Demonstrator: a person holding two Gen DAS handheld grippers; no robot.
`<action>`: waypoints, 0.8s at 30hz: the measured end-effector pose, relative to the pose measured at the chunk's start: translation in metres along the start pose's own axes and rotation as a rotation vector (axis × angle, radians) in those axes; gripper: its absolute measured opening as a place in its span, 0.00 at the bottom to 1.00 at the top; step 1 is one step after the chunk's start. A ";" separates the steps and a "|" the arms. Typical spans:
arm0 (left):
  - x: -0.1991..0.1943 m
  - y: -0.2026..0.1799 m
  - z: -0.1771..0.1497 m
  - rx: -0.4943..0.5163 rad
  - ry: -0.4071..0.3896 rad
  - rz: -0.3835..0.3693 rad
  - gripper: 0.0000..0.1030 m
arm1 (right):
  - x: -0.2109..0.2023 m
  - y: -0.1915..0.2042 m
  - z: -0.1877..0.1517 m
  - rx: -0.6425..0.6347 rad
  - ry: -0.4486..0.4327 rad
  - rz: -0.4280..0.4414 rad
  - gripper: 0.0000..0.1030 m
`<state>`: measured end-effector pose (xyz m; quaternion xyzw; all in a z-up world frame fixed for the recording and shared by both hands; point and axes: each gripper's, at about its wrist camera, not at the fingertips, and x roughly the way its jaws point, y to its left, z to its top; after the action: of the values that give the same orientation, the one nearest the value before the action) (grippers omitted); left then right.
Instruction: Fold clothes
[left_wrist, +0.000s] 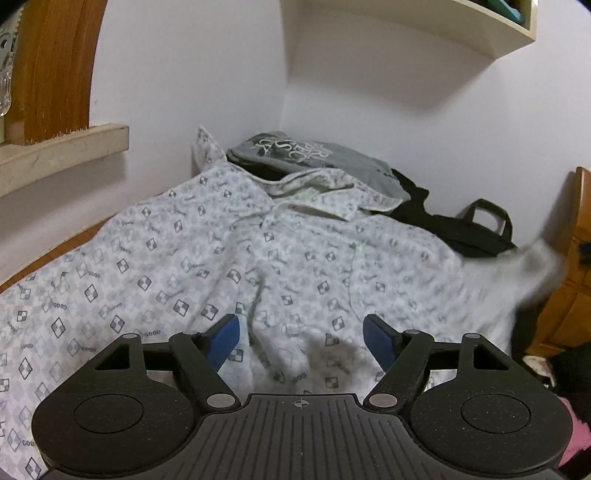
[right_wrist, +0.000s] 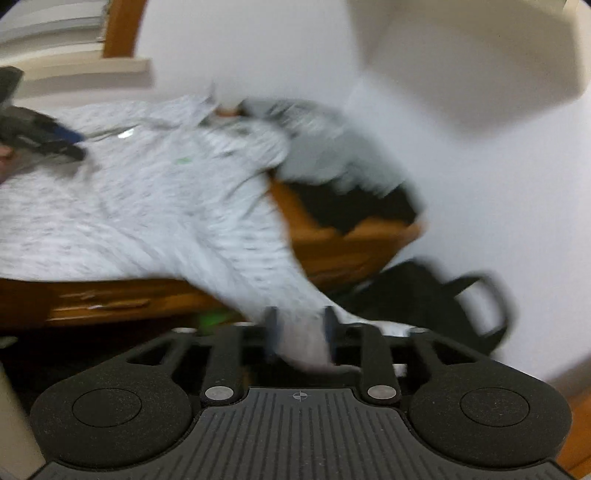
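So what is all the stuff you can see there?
patterned shirt: one, white with grey checks, spread over the wooden top
grey T-shirt: one, folded, in the corner behind the shirt
black bag: one, by the wall, right of the shirt
wall shelf: one, cream, high up
wooden dresser: one, orange-brown, right edge
left gripper: one, black with blue pads, open above the shirt
right gripper: one, black, shirt sleeve between its fingers, blurred

My left tool (left_wrist: 301, 341) hangs over the shirt (left_wrist: 221, 258) spread across the desk (right_wrist: 332, 251); behind it a folded tee (left_wrist: 314, 158) sits in the corner, a bag (left_wrist: 461, 232) to its right.
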<state>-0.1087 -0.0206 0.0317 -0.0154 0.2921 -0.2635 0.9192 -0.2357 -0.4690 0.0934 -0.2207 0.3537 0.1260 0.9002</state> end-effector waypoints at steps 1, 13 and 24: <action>0.000 0.000 0.000 0.001 0.001 0.001 0.75 | 0.005 0.002 0.002 0.013 0.005 0.029 0.36; -0.007 0.003 0.004 -0.014 0.001 -0.005 0.75 | 0.154 0.052 0.090 0.087 -0.166 0.232 0.39; -0.102 0.052 -0.006 -0.095 -0.032 0.206 0.79 | 0.230 0.116 0.154 0.012 -0.241 0.481 0.46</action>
<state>-0.1577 0.0757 0.0711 -0.0332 0.2895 -0.1534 0.9442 -0.0252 -0.2767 -0.0008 -0.1083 0.2869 0.3594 0.8814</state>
